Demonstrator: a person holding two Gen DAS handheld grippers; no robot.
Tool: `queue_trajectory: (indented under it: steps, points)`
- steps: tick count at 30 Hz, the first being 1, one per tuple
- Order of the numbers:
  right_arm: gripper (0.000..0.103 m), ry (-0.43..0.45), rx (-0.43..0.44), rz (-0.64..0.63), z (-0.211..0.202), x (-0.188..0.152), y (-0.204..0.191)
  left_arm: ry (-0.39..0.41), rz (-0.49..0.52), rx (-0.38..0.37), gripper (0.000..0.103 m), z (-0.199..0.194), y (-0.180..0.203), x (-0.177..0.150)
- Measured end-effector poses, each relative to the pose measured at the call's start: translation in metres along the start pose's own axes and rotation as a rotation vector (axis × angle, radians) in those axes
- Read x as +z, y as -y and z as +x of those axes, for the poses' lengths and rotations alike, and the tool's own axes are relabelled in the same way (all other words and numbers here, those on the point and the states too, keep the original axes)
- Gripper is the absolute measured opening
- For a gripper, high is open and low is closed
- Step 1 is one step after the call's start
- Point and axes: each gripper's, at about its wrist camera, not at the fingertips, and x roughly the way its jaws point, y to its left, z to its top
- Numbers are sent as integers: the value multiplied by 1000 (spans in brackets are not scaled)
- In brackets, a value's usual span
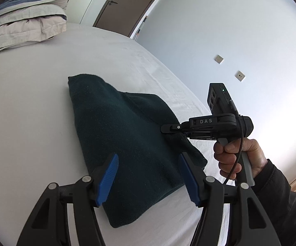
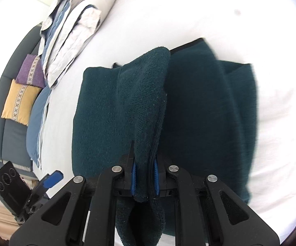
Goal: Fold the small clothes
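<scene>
The dark green garment (image 1: 127,135) lies mid-frame on the white bed (image 1: 25,106), partly folded. The right claw (image 2: 145,179) is clenched on a raised fold of it, probably to carry that edge across. The left claw (image 1: 148,176), at the lower frame, gapes wide above the cloth, holding nothing

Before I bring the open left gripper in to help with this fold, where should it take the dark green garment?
Take the dark green garment at its near corner edge, coming in low from the near side. The left gripper is open above that end, while the right gripper pinches the far-right edge.
</scene>
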Motion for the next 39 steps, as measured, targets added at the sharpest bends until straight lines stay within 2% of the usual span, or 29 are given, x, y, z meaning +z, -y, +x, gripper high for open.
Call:
queue_trajectory:
  steps: [6, 11, 12, 16, 20, 25, 29, 30, 32, 34, 35, 36, 39]
  points:
    - [12, 21, -16, 18, -26, 3, 32, -34, 45, 18, 63, 31, 12, 11]
    - [11, 40, -6, 38, -32, 8, 59, -80, 54, 60, 63, 55, 12, 4]
    - [11, 45, -2, 48, -28, 8, 75, -85, 50, 61, 63, 57, 11, 1]
    - [11, 44, 31, 79, -24, 1, 104, -97, 81, 92, 63, 64, 12, -8]
    - [12, 74, 86, 155, -20, -2, 111, -132, 106, 125, 63, 75, 11, -14]
    - [24, 58, 118, 169, -41, -21, 93, -143, 84, 114, 63, 74, 5, -15]
    - [53, 51, 113, 132, -59, -48, 77, -149, 81, 113, 63, 74, 5, -15]
    - [53, 31, 87, 122, -61, -57, 79, -150, 84, 115, 63, 74, 6, -15]
    - [49, 8, 57, 121, -58, -68, 84, -152, 86, 119, 63, 73, 7, -16]
    - [24, 7, 35, 144, -60, -80, 96, -156, 82, 120, 63, 72, 8, -15]
    - [16, 14, 38, 162, -63, -84, 102, -161, 80, 116, 63, 72, 8, -13]
    - [12, 24, 56, 178, -66, -90, 106, -165, 81, 115, 63, 71, 7, -13]
    - [10, 45, 56, 188, -74, -105, 108, -181, 89, 112, 63, 70, 6, -12]
